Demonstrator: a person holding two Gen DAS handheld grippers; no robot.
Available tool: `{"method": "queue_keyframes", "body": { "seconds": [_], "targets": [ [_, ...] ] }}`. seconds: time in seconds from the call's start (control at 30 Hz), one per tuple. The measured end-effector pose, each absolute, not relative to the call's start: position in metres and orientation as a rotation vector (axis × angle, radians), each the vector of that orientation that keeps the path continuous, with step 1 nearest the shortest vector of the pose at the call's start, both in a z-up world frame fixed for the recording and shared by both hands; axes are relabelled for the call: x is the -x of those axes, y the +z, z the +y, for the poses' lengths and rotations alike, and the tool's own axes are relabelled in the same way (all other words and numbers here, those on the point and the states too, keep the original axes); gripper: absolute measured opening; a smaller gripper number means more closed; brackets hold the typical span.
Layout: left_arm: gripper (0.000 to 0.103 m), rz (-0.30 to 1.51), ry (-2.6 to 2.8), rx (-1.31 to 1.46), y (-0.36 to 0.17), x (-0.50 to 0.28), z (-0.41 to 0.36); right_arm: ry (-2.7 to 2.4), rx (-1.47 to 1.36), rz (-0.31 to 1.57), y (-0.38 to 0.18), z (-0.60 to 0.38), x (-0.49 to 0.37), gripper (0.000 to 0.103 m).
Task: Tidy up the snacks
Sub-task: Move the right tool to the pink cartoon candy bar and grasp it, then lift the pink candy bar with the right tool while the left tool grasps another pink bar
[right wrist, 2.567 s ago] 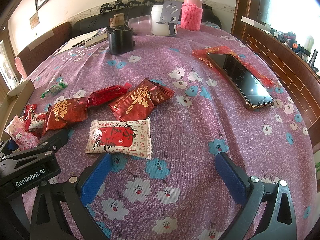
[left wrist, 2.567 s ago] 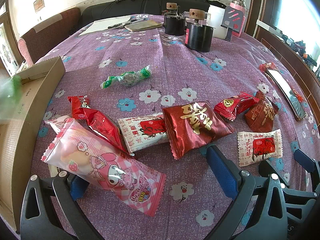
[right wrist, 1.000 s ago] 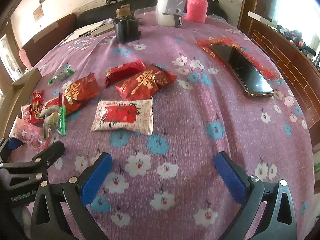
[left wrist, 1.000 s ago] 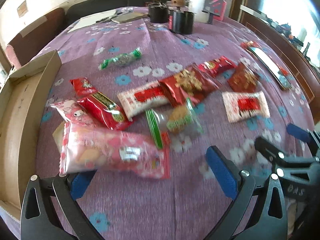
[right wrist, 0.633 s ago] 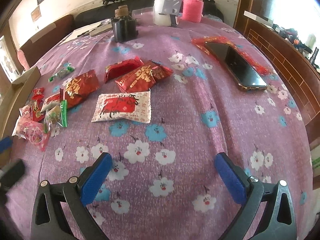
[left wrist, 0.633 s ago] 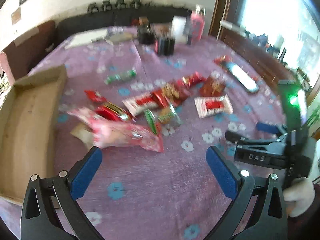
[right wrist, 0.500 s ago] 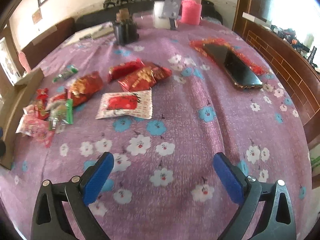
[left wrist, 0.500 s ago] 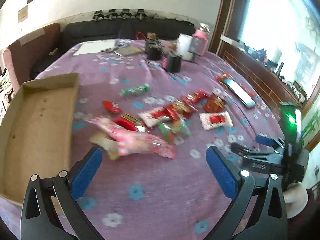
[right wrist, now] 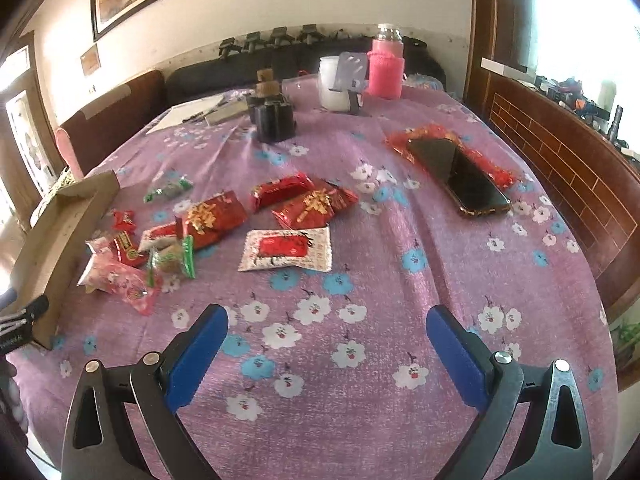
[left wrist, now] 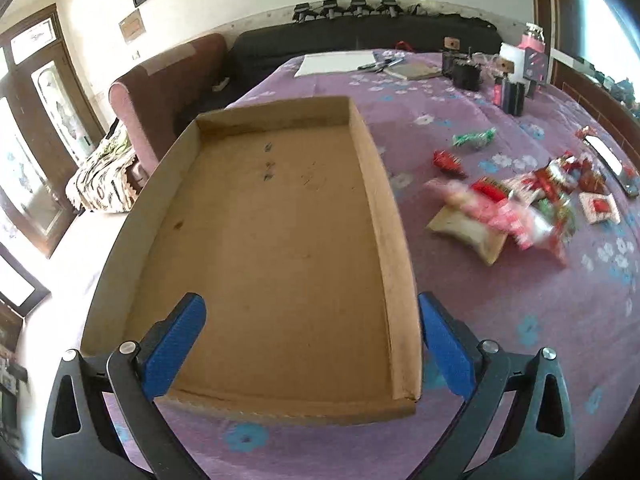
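The left hand-held gripper (left wrist: pixel 312 340) is hovering with its blue fingers spread wide and empty over the shallow brown cardboard tray (left wrist: pixel 384 216) lying on the purple flowered surface (right wrist: pixel 400 280). The right hand-held gripper (right wrist: pixel 326 340) is also gaping wide, holding nothing. The scattered red, pink and white snack packets (right wrist: pixel 224 224) are lying just beside the tray, outside it.

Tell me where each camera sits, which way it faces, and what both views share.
Left wrist: sits on the left gripper, looks down into the cardboard box; its open blue fingers show.
Right wrist: sits on the right gripper, faces across the purple tablecloth toward the phone; its open fingers show.
Shared: the box and the snack pile.
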State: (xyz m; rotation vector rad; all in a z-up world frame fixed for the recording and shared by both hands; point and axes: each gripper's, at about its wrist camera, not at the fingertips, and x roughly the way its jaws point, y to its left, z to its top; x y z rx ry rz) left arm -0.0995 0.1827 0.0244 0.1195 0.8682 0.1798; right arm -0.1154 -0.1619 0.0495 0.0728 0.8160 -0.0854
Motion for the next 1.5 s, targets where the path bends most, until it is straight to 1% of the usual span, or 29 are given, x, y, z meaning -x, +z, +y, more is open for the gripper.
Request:
{"method": "queue_keyframes", "body": {
  "seconds": [0.2,0.27,0.4,0.5,0.53,0.67,0.8,0.93,1.0,1.03,1.07,1.1,1.13,1.17,1.2,1.23,1.3,1.5],
  "targets": [
    [0.103,0.861,0.200,-0.113,0.028,0.113,0.207,-0.073,-0.070,0.799,0.053,-0.158,0.116,0.100],
    [0.103,0.807,0.148,-0.063,0.047,0.124,0.209,-0.061,-0.069,0.796,0.054,-0.156,0.115,0.100],
    [0.103,0.644,-0.002,-0.039,0.089,0.145,0.185,0.008,-0.073,0.782,0.055,-0.149,0.110,0.100],
    [0.103,0.587,-0.104,-0.004,0.103,0.147,0.170,0.096,-0.078,0.768,0.055,-0.137,0.105,0.100],
    [0.103,0.593,-0.126,0.010,0.104,0.143,0.168,0.134,-0.067,0.764,0.055,-0.130,0.103,0.100],
    [0.103,0.691,-0.156,0.109,0.092,0.125,0.167,0.277,0.025,0.759,0.055,-0.086,0.099,0.094],
    [0.103,0.750,-0.156,0.181,0.080,0.114,0.177,0.394,0.147,0.760,0.050,-0.038,0.090,0.084],
    [0.103,0.793,-0.182,0.292,0.074,0.109,0.194,0.459,0.221,0.779,0.036,-0.006,0.074,0.077],
    [0.103,0.809,-0.192,0.332,0.071,0.105,0.198,0.468,0.252,0.797,0.027,0.005,0.066,0.066],
    [0.103,0.819,-0.195,0.350,0.069,0.102,0.199,0.473,0.263,0.807,0.022,0.011,0.062,0.062],
    [0.103,0.827,-0.192,0.359,0.068,0.098,0.200,0.478,0.264,0.820,0.019,0.014,0.059,0.051],
    [0.103,0.834,-0.191,0.364,0.067,0.094,0.199,0.479,0.260,0.839,0.016,0.015,0.055,0.043],
    [0.103,0.838,-0.193,0.368,0.067,0.093,0.200,0.473,0.240,0.842,0.016,0.014,0.053,0.042],
    [0.103,0.845,-0.196,0.372,0.066,0.089,0.197,0.471,0.219,0.837,0.017,0.012,0.051,0.030],
    [0.103,0.859,-0.200,0.377,0.064,0.084,0.193,0.482,0.168,0.846,0.020,0.005,0.050,0.023],
    [0.103,0.866,-0.204,0.381,0.064,0.082,0.192,0.492,0.124,0.858,0.022,0.000,0.049,0.021],
    [0.103,0.880,-0.219,0.377,0.062,0.073,0.183,0.498,0.029,0.873,0.026,-0.016,0.050,0.021],
    [0.103,0.976,-0.218,0.302,0.044,0.040,0.149,0.513,-0.141,0.906,0.022,-0.047,0.056,0.021]
  ]
}}
